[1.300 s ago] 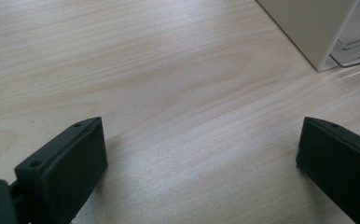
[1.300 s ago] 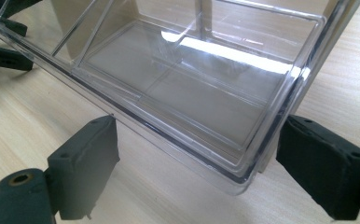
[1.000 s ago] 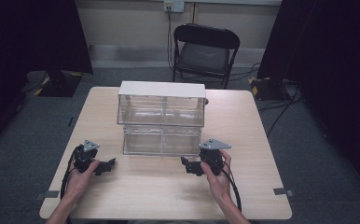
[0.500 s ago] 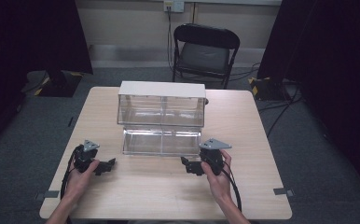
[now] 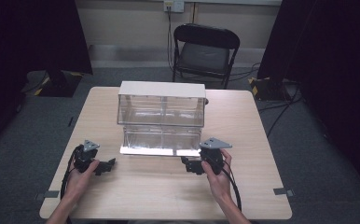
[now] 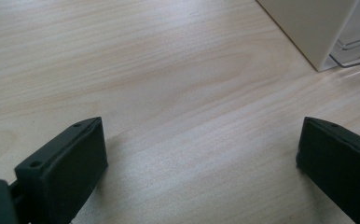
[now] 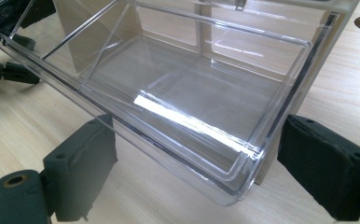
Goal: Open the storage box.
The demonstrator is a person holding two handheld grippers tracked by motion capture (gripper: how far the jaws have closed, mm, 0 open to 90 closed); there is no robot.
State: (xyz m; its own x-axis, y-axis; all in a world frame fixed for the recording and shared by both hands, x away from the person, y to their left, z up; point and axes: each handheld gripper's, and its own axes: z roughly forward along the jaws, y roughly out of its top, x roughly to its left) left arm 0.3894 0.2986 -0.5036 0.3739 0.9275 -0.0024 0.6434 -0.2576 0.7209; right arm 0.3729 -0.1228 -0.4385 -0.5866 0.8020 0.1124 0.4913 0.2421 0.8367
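The right gripper has just been opening its jaws; they stand apart, the pulled-out clear drawer directly ahead between them, unpressed. The left gripper rests wide over bare table.

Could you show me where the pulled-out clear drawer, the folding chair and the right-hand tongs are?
clear drawer (image 7: 183, 100): right gripper view, on its see-through floor.
folding chair (image 5: 203, 57): high view, on the seat.
right tongs (image 5: 187, 164): high view, midway between the tips, beside the drawer's front corner.

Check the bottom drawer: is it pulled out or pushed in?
Pulled out. The clear drawer juts forward from the cabinet, front edge near the right gripper; it looks empty.
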